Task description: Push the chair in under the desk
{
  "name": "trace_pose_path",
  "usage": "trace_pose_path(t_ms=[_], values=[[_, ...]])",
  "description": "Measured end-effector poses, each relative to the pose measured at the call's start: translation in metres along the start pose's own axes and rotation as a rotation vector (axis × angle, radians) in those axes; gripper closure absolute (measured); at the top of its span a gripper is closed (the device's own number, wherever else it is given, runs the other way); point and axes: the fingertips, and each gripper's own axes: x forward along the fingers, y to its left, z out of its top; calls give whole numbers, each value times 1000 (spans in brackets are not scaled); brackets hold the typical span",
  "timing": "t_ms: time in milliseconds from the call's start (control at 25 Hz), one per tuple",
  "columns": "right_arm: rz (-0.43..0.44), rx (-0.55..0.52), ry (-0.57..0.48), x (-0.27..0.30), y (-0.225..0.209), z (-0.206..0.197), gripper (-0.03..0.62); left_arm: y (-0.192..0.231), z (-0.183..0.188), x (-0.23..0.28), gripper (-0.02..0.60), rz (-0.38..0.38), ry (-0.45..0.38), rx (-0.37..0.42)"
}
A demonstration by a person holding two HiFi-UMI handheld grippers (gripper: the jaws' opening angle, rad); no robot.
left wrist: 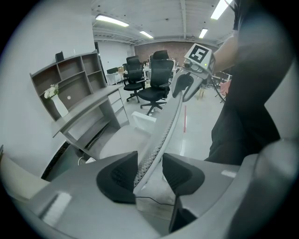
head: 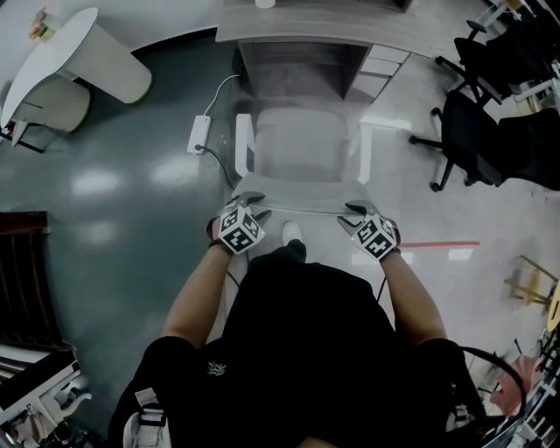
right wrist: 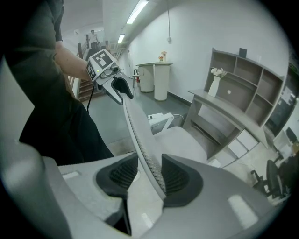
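1. Head view: the chair (head: 302, 144) is standing at upper centre, its seat facing the table (head: 306, 24) along the top edge and lying just short of it. The left tool (head: 254, 205) and the right tool (head: 354, 210) are clamping the top rim of the backrest (head: 302, 208), one near each end. A white power strip (head: 199, 134) is lying on the floor to the chair's left.
2. Left gripper view: the left tool (left wrist: 149, 170) is gripping the mesh backrest (left wrist: 170, 126), with both dark pads pressing on it. The right tool (left wrist: 187, 86) is holding the far end at upper centre. Black office chairs (left wrist: 154, 79) are standing behind.
3. Right gripper view: the right tool (right wrist: 149, 175) is closing both pads on the same rim (right wrist: 135, 123). The table (right wrist: 224, 109) is standing at right.
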Motion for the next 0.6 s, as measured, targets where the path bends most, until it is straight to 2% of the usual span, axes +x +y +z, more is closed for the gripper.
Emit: trace_pose_path(t_ms=[600], values=[[-46, 36, -4, 26, -92, 33, 425, 88, 31, 34, 408, -40, -28, 31]])
